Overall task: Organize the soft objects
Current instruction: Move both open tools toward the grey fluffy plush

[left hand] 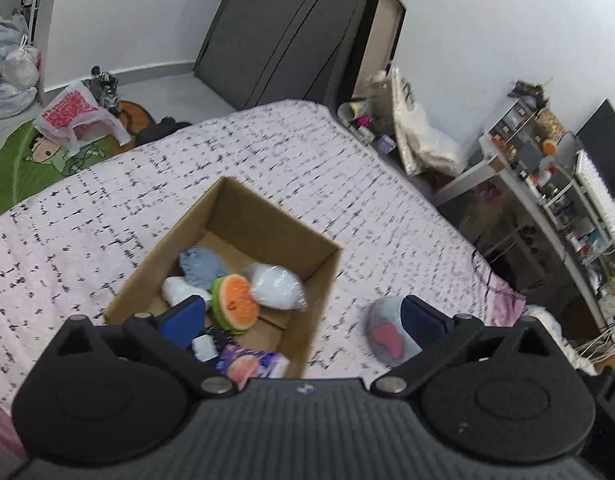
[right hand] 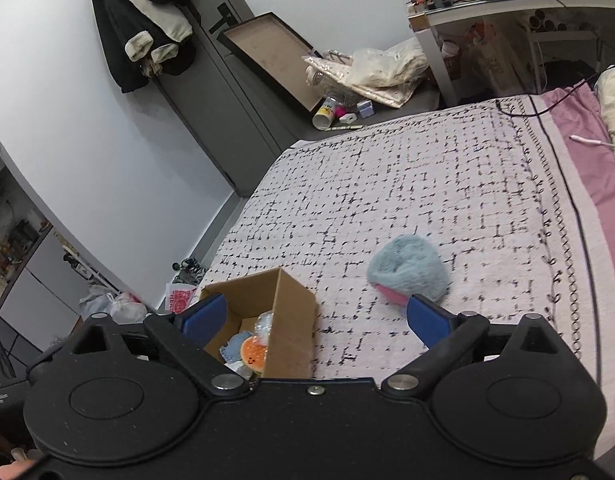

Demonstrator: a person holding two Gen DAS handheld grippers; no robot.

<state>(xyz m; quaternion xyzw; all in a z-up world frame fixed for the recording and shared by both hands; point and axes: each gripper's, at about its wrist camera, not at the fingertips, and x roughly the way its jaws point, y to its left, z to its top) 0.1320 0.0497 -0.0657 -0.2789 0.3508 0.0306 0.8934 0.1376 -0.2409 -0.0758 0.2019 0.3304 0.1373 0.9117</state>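
Observation:
An open cardboard box (left hand: 263, 216) (right hand: 291, 320) sits on the patterned bed cover (left hand: 107, 216). Inside it lie an orange melon-slice plush (left hand: 237, 300) (right hand: 254, 354), a grey-blue plush (left hand: 201, 266), a white bagged soft item (left hand: 277, 286), a white piece (left hand: 179, 290) and a purple packet (left hand: 251, 362). A fluffy blue and pink plush (left hand: 389, 330) (right hand: 407, 276) lies on the cover to the right of the box. My left gripper (left hand: 303, 320) hovers over the box's near edge, open and empty. My right gripper (right hand: 317, 320) is open too, between the box and the plush, holding nothing.
The bed cover (right hand: 407, 184) stretches far ahead, a pink sheet (right hand: 599, 184) beside it. Desk and shelves (left hand: 547, 184) stand to the right of the bed. Bags (left hand: 75, 120) and a green mat lie on the floor at left. Dark door (right hand: 211, 92) and hanging clothes (right hand: 147, 20) stand beyond.

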